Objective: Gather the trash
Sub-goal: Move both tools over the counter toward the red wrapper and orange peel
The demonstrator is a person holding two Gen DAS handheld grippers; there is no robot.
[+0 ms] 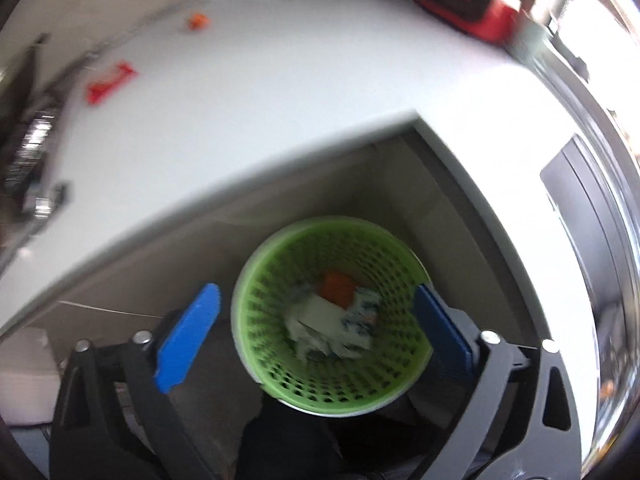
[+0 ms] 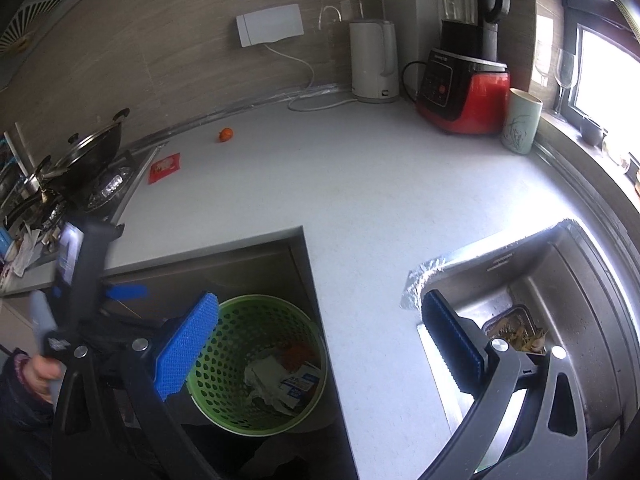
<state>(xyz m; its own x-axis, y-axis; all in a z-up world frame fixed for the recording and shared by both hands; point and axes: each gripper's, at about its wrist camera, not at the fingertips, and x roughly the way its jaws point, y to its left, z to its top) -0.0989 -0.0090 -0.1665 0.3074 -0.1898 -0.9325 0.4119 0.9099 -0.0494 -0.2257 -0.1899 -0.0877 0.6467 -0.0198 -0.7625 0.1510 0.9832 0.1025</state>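
Presently, left wrist view: left tool [image 1: 316, 324] gapes wide and empty above the green basket [image 1: 256, 280], where paper and orange scraps [image 1: 332, 312] lie; drop step looks done.

Right wrist view: right tool [image 2: 320, 348] wide open, empty. Red wrapper [image 2: 165, 167] and orange bit [image 2: 226, 134] remain on the desk [image 2: 360, 200]; next, reach across for them.

Wood-grain wall [image 2: 160, 52], white countertop [image 2: 360, 184], steel sink [image 2: 592, 300], bright window [image 2: 600, 64]
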